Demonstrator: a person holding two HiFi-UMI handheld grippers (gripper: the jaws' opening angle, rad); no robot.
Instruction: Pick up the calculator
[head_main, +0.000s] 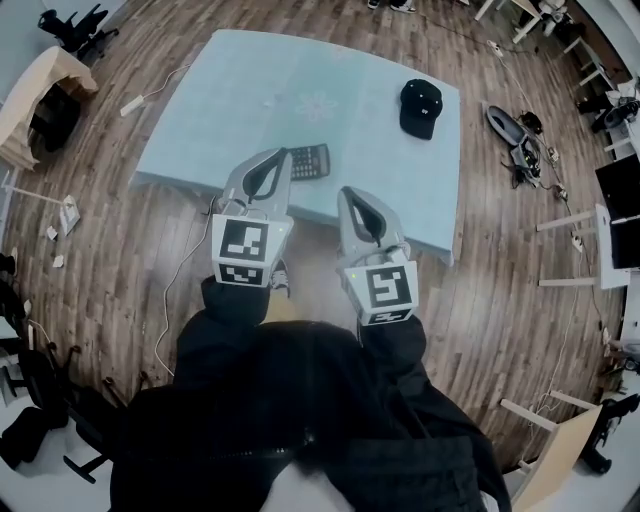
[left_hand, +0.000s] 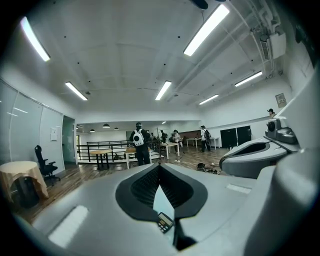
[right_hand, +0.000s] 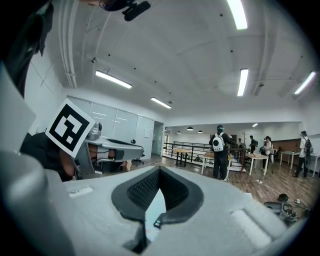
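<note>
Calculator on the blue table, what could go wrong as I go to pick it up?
Both the left tool and right tool are shut; arriving like that would likely shove the calculator rather than grip it. It lies flat near the table edge, so a nudge might slide it off. A white cable on the floor could snag a foot.

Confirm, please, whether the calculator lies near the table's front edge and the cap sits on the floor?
Not quite: the head view shows the cap on the table, not the floor. The calculator does lie near the table's front edge.
</note>
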